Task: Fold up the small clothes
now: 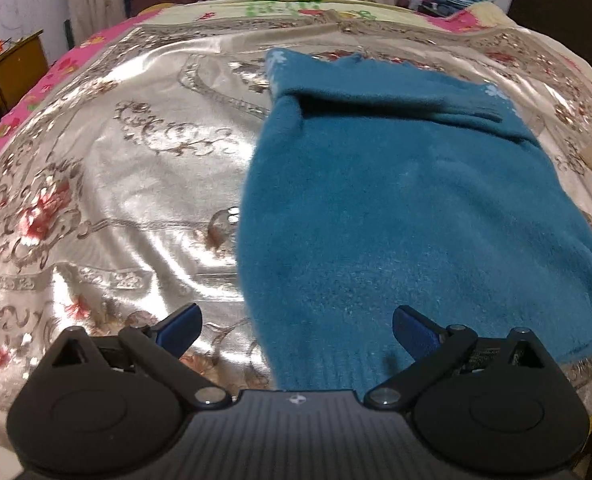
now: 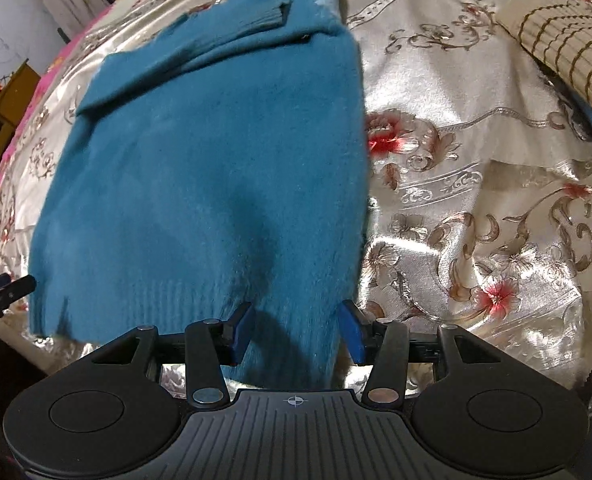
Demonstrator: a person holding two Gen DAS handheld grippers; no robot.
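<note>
**A:** What sits nearest each camera?

**B:** The tools themselves. The left gripper (image 1: 296, 330) has its blue jaws spread wide with nothing between them, hovering over the near left corner of a teal sweater (image 1: 396, 208). The right gripper (image 2: 298, 330) is also parted; its jaws straddle the ribbed hem (image 2: 155, 304) near the right corner, but the pads are not pressing on the knit – whether they brush it I cannot tell.

**B:** The sweater lies flat on a shiny floral bedspread (image 1: 107, 184), hem toward the cameras.

**A:** How far along is the fold?

**B:** Partway, I would judge. At the far end a sleeve (image 2: 215, 36) is laid across the body with its ribbed cuff on top, and the sides look straight, so the sleeves seem tucked in. The body is not yet doubled over – bringing the hem up toward the neck looks like what remains.

**A:** Anything unclear?

**B:** The second sleeve is hidden or folded under; I cannot say which. The neckline is only a jagged far edge. A woven mat (image 2: 568, 40) is cut off at the upper right, and the far clutter beyond the bed is too blurred to name.
</note>
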